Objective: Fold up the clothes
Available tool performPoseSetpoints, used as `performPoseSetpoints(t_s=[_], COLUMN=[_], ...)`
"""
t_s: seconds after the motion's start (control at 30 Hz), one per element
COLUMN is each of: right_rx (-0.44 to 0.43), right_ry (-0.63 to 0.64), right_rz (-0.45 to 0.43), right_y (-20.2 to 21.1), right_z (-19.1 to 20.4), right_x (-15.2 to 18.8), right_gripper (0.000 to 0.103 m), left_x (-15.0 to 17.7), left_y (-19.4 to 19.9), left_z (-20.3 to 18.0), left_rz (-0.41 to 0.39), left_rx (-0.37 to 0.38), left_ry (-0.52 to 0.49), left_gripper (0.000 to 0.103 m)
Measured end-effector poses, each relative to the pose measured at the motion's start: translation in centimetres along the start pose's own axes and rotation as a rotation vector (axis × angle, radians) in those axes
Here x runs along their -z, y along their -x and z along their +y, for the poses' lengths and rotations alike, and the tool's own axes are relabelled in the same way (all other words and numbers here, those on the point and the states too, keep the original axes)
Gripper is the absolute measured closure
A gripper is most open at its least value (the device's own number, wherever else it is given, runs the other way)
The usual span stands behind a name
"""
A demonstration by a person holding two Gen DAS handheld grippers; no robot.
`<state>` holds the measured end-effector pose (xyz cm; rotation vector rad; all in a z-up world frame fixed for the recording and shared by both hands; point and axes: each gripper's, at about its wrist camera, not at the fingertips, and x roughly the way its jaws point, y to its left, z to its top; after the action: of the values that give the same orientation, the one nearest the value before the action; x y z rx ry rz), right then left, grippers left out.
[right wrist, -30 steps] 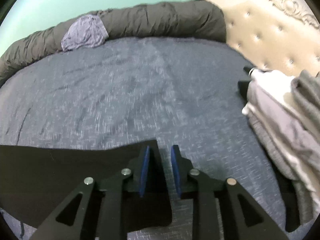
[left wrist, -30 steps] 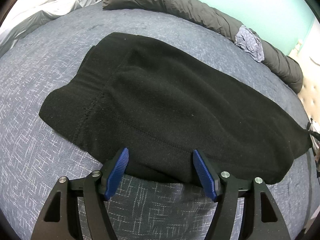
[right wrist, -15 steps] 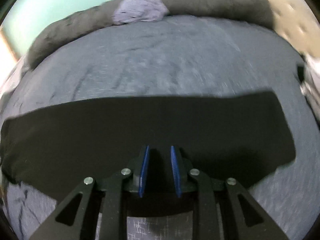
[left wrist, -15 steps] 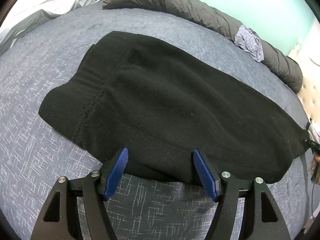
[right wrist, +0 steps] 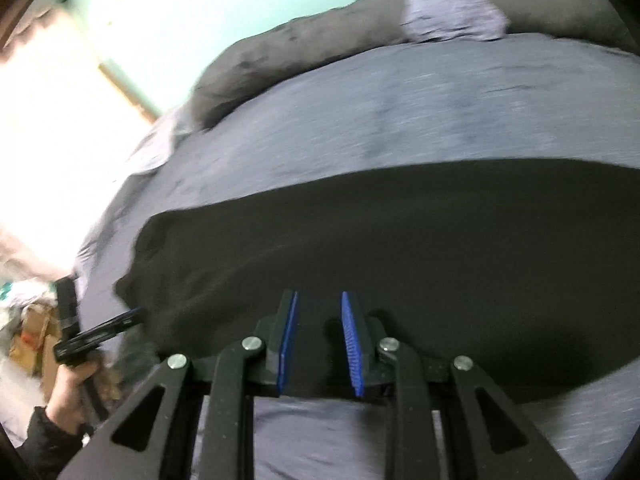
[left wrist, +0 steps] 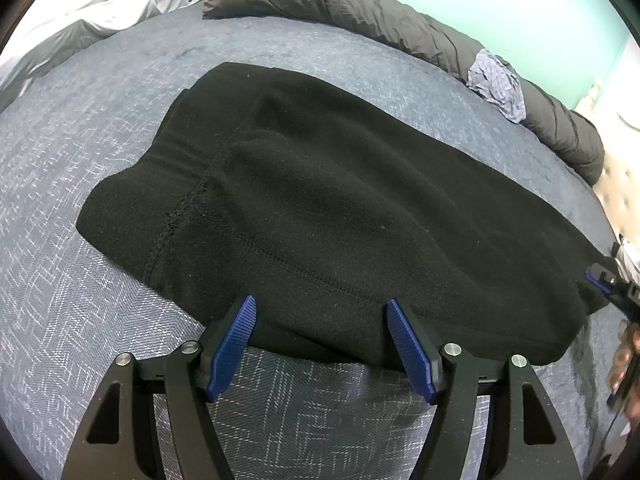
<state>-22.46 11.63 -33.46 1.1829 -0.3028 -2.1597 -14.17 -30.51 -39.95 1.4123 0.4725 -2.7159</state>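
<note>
A black fleece garment [left wrist: 340, 200] lies flat across the blue-grey bedspread [left wrist: 80, 280]. My left gripper [left wrist: 320, 320] stands open, its blue pads [left wrist: 234, 344] wide apart over the garment's near edge and not pressing on it. In the right wrist view the same garment [right wrist: 400, 240] fills the middle. My right gripper [right wrist: 318, 312] hovers over its near edge with a narrow gap between the pads and nothing in it. The left gripper [right wrist: 134, 316] shows at the garment's left end, held by a hand [right wrist: 72, 376]. The right gripper [left wrist: 600, 278] peeks in at the far right.
A rolled dark grey duvet [left wrist: 380, 12] lines the far side of the bed, with a crumpled lilac cloth [left wrist: 498, 84] on it. A light grey sheet [left wrist: 80, 28] lies at the upper left. A tufted headboard [left wrist: 620, 184] is on the right. Boxes [right wrist: 28, 320] stand beyond the bed's left edge.
My right gripper has swept left from the garment's right corner to its near edge, turning until the left gripper and hand came into view. The left gripper and garment stayed still.
</note>
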Motion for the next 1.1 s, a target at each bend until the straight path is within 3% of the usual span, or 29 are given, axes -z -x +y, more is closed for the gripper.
performPoseSetpoints(t_s=[0.17, 0.33, 0.53, 0.67, 0.8, 0.97, 1.1], right_rx=[-0.066, -0.019, 0.071, 0.086, 0.036, 0.041, 0.072], right_ry=[0.068, 0.208, 0.243, 0.243, 0.251, 0.313, 0.271], right_rz=[0.012, 0.096, 0.163, 0.129, 0.058, 0.134, 0.126], right_y=[-3.0, -5.4, -6.6, -5.3, -3.9, -6.8, -6.3], right_z=[6.1, 9.6, 7.8, 7.6, 9.2, 10.6, 7.8], right_x=[0.1, 1.1, 3.9, 3.4, 2.2, 3.7, 4.4], right_gripper=[0.081, 0.081, 0.085, 0.086, 0.085, 0.086, 0.086], left_x=[0.1, 0.1, 0.1, 0.1, 0.3, 0.2, 0.3], left_y=[0.2, 0.3, 0.3, 0.3, 0.5, 0.3, 0.2], left_z=[0.2, 0.2, 0.1, 0.0, 0.0, 0.0, 0.1], left_rz=[0.001, 0.004, 0.009, 0.011, 0.011, 0.013, 0.013], left_rx=[0.012, 0.020, 0.032, 0.034, 0.028, 0.031, 0.035], left_ry=[0.006, 0.006, 0.010, 0.013, 0.013, 0.016, 0.013], left_gripper=[0.031, 0.031, 0.031, 0.031, 0.031, 0.031, 0.031])
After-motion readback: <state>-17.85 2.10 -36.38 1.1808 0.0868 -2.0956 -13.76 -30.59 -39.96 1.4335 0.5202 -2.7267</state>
